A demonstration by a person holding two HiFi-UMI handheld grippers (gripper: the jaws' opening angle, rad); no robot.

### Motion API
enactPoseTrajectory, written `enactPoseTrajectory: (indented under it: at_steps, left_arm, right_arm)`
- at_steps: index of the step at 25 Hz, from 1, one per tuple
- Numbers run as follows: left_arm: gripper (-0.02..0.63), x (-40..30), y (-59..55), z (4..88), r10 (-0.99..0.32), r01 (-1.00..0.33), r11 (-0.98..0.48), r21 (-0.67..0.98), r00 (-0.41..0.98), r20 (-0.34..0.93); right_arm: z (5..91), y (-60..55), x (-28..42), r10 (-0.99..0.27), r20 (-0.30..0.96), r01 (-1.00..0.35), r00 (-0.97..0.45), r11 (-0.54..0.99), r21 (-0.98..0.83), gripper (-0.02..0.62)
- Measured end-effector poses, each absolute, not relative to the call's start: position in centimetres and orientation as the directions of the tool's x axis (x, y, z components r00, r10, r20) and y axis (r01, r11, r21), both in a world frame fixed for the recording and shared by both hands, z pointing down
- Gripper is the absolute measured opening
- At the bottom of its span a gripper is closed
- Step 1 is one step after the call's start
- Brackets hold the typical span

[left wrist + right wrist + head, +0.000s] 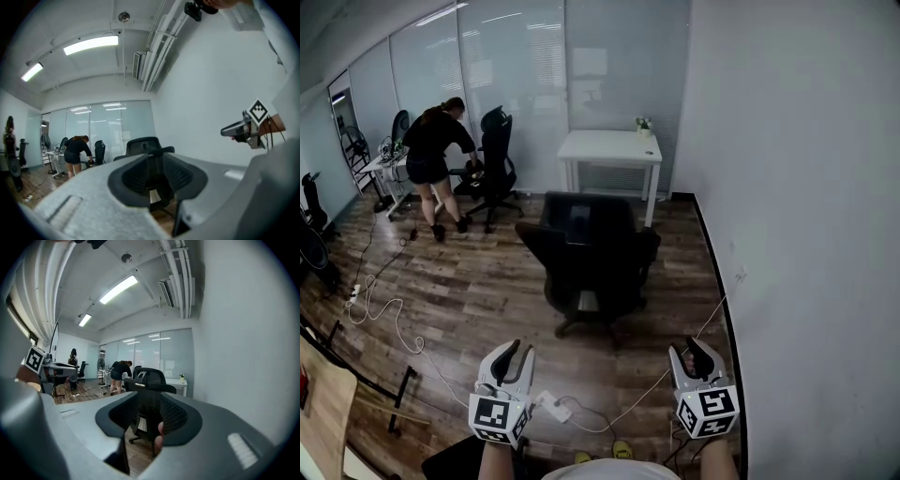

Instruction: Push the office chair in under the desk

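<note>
Person (434,150) was bent over next to a second chair (495,155) way off at the far left; nearer me, the left claw (520,349) hung over the wood floor (469,291) with its jaws apart and nothing between them; the chair (595,253) stood mid-room, well ahead of both claws, near the desk (609,145) but not under it; a little plant (644,124) sat on the desk's right corner; the right claw (686,349) gaped empty too, near the wall (806,234).
</note>
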State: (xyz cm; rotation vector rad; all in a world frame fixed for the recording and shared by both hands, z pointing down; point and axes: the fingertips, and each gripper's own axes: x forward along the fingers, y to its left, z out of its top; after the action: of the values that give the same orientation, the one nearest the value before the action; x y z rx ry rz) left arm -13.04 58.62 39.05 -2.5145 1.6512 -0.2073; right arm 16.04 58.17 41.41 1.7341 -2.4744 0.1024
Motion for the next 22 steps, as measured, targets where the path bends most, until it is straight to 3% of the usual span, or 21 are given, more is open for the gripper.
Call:
enactPoseTrajectory:
  at_steps: [22]
  left_arm:
    - [0.106, -17.4, 58.5, 41.2, -0.921, -0.906, -0.389, -0.169, 0.383, 0.069]
  right_arm:
    - [42.3, 56.4, 9.6, -0.898, 0.163, -0.903, -0.408, 0.423, 0.072, 0.138]
